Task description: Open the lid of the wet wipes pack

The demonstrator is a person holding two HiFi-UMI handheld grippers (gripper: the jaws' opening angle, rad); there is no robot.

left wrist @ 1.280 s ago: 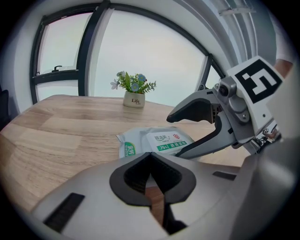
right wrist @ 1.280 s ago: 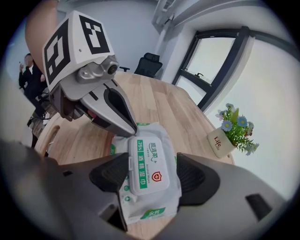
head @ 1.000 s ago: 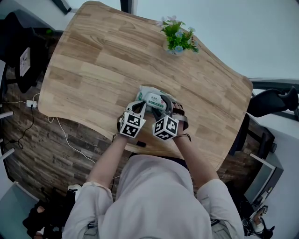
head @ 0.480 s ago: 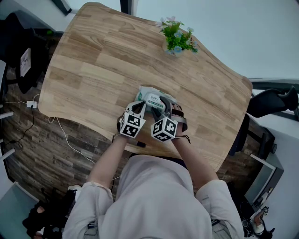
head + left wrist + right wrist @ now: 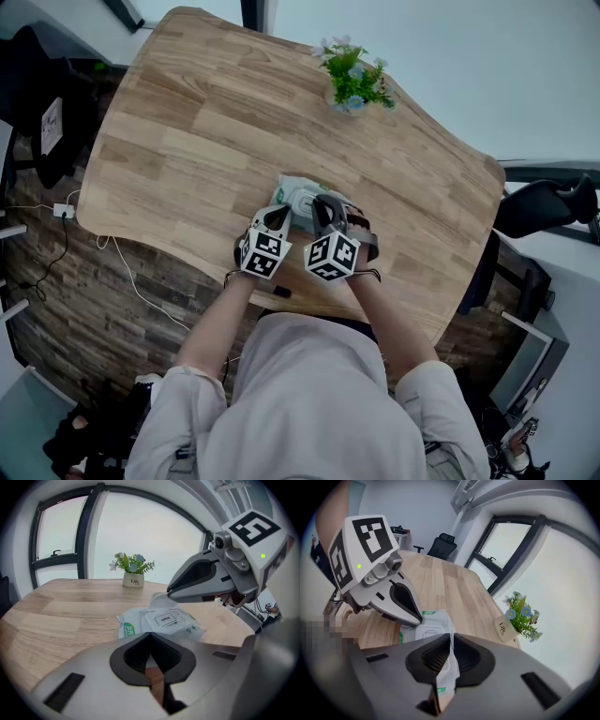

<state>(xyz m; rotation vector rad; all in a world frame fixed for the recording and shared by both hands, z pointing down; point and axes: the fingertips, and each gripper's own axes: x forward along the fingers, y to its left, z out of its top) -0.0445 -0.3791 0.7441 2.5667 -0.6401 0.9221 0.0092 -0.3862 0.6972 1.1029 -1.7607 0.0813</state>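
Note:
The wet wipes pack (image 5: 296, 194) lies flat on the wooden table (image 5: 187, 141), white and green, with a white flip lid (image 5: 165, 619) marked OPEN lying down on top. My right gripper (image 5: 327, 206) sits at the pack's right end. Its jaws are closing, and in the right gripper view the pack's thin end flap (image 5: 449, 660) is pinched between the pads of the right gripper (image 5: 452, 640). My left gripper (image 5: 279, 215) is shut with nothing in it, just short of the pack's near edge. In the left gripper view its tips (image 5: 150, 637) meet in front of the pack (image 5: 140, 625).
A small white pot of blue flowers (image 5: 352, 82) stands at the table's far side. A black office chair (image 5: 548, 206) is past the table's right edge. A small dark object (image 5: 281, 291) lies by the near edge, and cables (image 5: 56, 211) run over the floor at left.
The right gripper's jaws have gone from wide open to closed on the pack's end flap. Both hands stayed nearly where they were; the left gripper is unchanged.

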